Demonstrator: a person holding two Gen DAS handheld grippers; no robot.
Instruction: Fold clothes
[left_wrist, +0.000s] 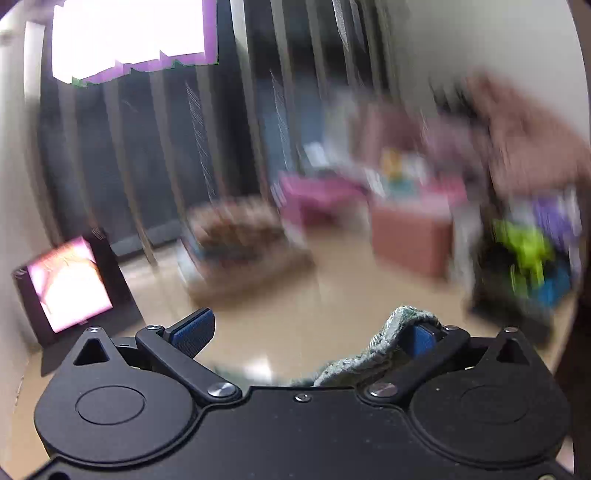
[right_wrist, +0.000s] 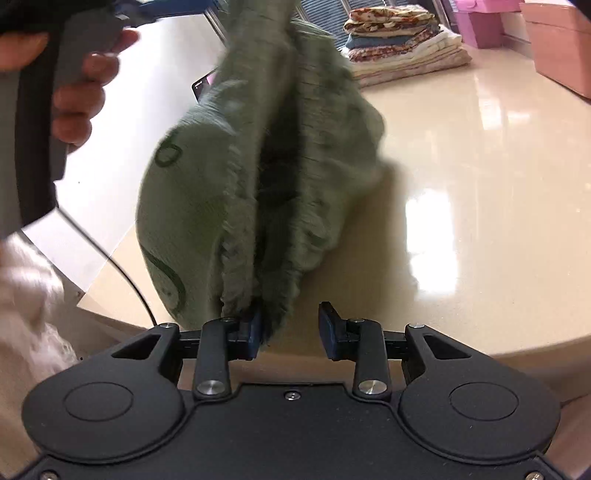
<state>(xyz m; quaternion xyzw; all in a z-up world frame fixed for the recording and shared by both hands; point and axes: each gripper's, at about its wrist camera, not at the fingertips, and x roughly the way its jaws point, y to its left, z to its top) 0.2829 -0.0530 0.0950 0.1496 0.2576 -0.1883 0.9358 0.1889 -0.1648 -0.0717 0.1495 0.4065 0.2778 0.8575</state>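
A green knitted garment (right_wrist: 229, 177) hangs bunched in the air above the glossy beige floor (right_wrist: 461, 155). In the right wrist view its lower edge drapes over the left finger (right_wrist: 253, 332) of my right gripper (right_wrist: 291, 330), whose jaws stand open. Its upper end runs up to the other gripper, held in a hand (right_wrist: 74, 85) at the top left. In the left wrist view my left gripper (left_wrist: 310, 332) is wide open, and a fold of the green garment (left_wrist: 373, 347) lies over its right finger (left_wrist: 421, 338). That view is motion-blurred.
A stack of folded cloths (right_wrist: 402, 40) lies on the floor at the back; it also shows blurred in the left wrist view (left_wrist: 236, 240). Pink boxes (right_wrist: 565, 48) stand at the back right. A tablet with a lit screen (left_wrist: 70, 277) leans at the left wall.
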